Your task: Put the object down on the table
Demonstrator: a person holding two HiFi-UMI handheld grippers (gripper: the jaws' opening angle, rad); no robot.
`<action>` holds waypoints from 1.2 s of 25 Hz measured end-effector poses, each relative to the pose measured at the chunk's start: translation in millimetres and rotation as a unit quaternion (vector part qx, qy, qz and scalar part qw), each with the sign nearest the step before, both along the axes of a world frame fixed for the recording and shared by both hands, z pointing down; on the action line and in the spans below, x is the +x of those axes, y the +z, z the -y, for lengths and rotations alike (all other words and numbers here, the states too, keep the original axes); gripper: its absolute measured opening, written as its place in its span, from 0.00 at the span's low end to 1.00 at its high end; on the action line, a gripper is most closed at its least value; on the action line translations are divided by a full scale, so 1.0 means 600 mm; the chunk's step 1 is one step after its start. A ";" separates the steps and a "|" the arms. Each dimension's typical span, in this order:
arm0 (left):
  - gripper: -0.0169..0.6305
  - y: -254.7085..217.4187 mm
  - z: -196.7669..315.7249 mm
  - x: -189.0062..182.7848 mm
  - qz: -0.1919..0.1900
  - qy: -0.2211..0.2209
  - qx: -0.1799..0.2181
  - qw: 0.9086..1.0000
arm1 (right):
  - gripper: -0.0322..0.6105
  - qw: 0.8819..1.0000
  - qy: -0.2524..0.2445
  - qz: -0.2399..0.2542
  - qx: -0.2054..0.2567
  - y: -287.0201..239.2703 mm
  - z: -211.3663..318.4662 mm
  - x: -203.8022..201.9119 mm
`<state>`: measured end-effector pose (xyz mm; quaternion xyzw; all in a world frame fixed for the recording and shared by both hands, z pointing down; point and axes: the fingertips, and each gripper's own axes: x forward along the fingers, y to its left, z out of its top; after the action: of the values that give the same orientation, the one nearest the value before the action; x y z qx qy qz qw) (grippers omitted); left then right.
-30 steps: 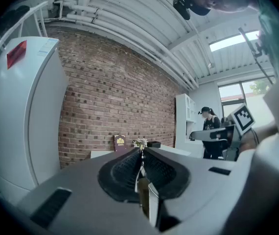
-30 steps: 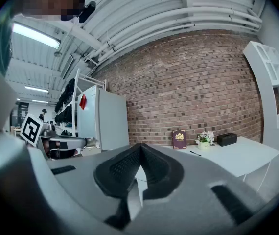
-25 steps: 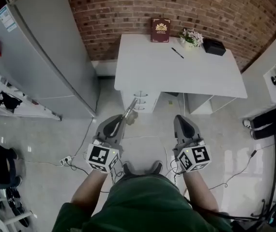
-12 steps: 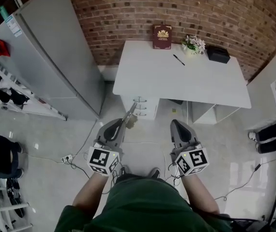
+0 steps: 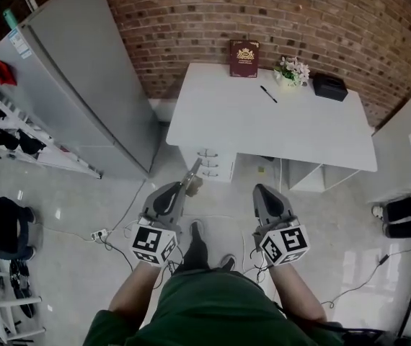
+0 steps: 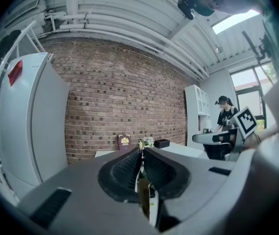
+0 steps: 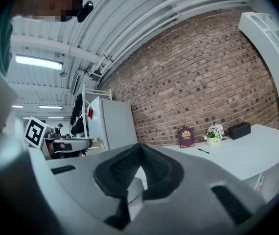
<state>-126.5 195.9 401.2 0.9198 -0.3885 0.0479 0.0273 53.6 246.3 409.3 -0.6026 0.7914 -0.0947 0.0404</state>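
A red brick wall (image 5: pixel 299 13) closes off the far side of the room I'm looking down into, above a glossy pale floor (image 5: pixel 83 215). Against the wall at 12 o'clock stands a white rectangular table (image 5: pixel 263 128), with a white drawer unit (image 5: pixel 209 157) tucked under its near edge.

On the tabletop, a maroon book with a gold crest (image 5: pixel 244 58) stands upright at the back edge. A small pale pot (image 5: pixel 292 74) at about 1 o'clock from the book holds white and pink flowers. A black pen (image 5: pixel 267 94) lies just in front of the pot. A closed black box (image 5: pixel 330 86) sits at the table's 2 o'clock corner; I cannot see what is in it. A tall grey refrigerator (image 5: pixel 83 85) stands at 10 o'clock, and beside it at 9 o'clock a white rack (image 5: pixel 18 146) carries dark items.

My left gripper (image 5: pixel 179 187) is held over the floor short of the table, its jaws clamped on a thin long object with a pale lump on it (image 5: pixel 193 175), which points toward 1 o'clock. In the left gripper view it sits edge-on between the ribbed pads (image 6: pixel 125 168); I cannot tell what it is. My right gripper (image 5: pixel 262 190), level with the left at 3 o'clock from it, has its jaws pressed together on nothing.
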 end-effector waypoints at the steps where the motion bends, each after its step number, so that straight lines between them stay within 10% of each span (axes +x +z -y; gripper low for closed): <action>1: 0.06 0.002 0.010 0.003 -0.001 0.001 -0.001 1.000 | 0.05 1.000 0.002 0.000 -0.001 0.002 0.007 0.003; 30: 0.06 0.094 0.395 0.083 -0.026 0.118 -0.036 0.992 | 0.05 0.991 0.111 -0.056 -0.050 0.013 0.335 0.049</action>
<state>-76.4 -41.2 457.9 0.9586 -0.2743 0.0407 0.0643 83.3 45.5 417.3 -0.6919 0.7153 -0.0953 -0.0235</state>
